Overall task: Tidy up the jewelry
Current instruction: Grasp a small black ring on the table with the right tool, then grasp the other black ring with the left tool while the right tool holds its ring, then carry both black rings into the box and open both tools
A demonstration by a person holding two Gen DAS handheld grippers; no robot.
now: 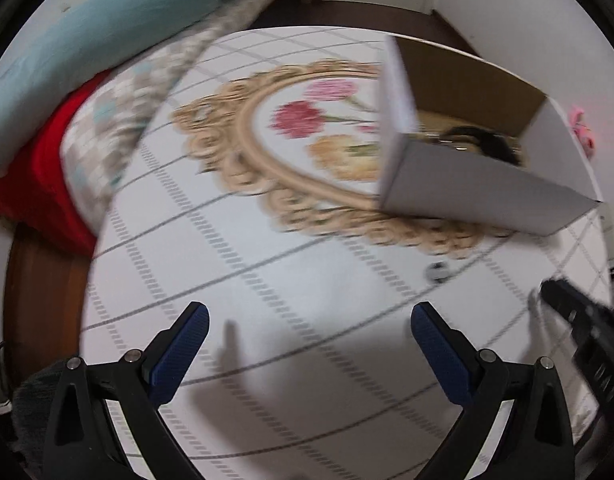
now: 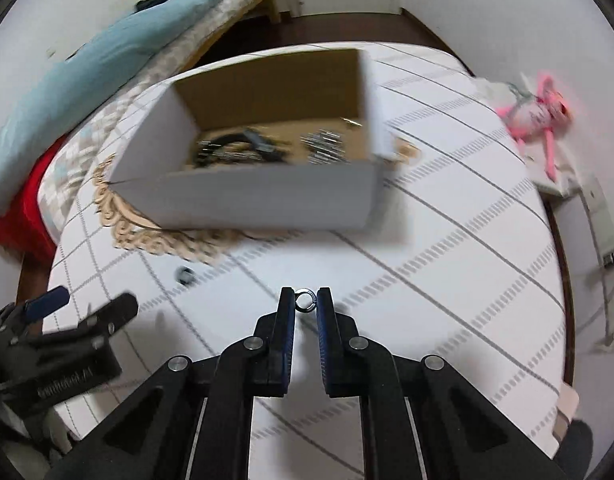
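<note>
Closest in, the right gripper (image 2: pixel 305 300) has its fingers drawn nearly together, and a small metal ring (image 2: pixel 305 300) sits pinched between the very tips, held above the white bedspread (image 2: pixel 447 280) with its grey grid lines. To its left the left gripper (image 1: pixel 309 314) hangs over the same spread with its blue-padded fingers (image 1: pixel 187 344) wide apart and nothing between them; their shadow falls on the cloth just ahead.

A little further on, a second small ring-like piece (image 1: pixel 438 271) lies loose on the bedspread, just short of the scalloped tan border of the embroidered flower mat (image 1: pixel 307 128). It is too blurred to say more about it.

Beyond that stands the open cardboard box (image 2: pixel 267 196), white outside and brown inside, resting partly on the mat. On its floor lie a tangle of dark cords or bands (image 2: pixel 235 146) and a cluster of shiny metal pieces (image 2: pixel 325 146).

Further off, at the left edge of the bed, are a patterned pillow (image 1: pixel 107 140), a red cloth (image 1: pixel 51 184) and a pale blue cushion (image 1: pixel 91 32). On the right a pink soft toy (image 2: pixel 541 114) lies on a white stand beside the bed.
</note>
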